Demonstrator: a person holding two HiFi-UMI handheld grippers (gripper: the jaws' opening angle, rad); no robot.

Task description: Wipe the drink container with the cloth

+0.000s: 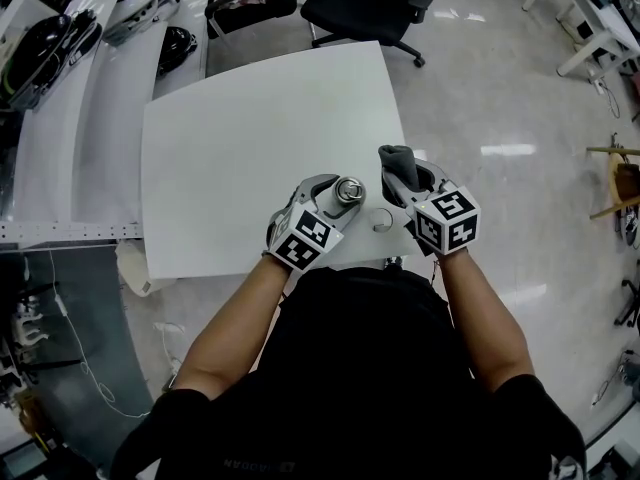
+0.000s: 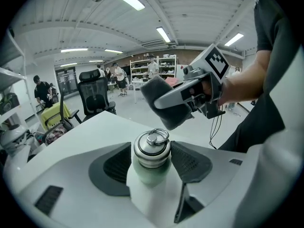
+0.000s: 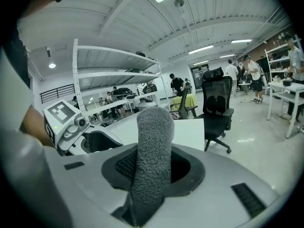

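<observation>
The white desk fills the middle of your head view, with a black office chair beyond its far edge; you hold both grippers over its near edge, side by side and close together; your left gripper has its fingers closed on the drink container, a pale green bottle with a steel lid and a ring on top, upright between them; your right gripper pinches the grey cloth, which stands up out of its fingers just beside the bottle's lid.
</observation>
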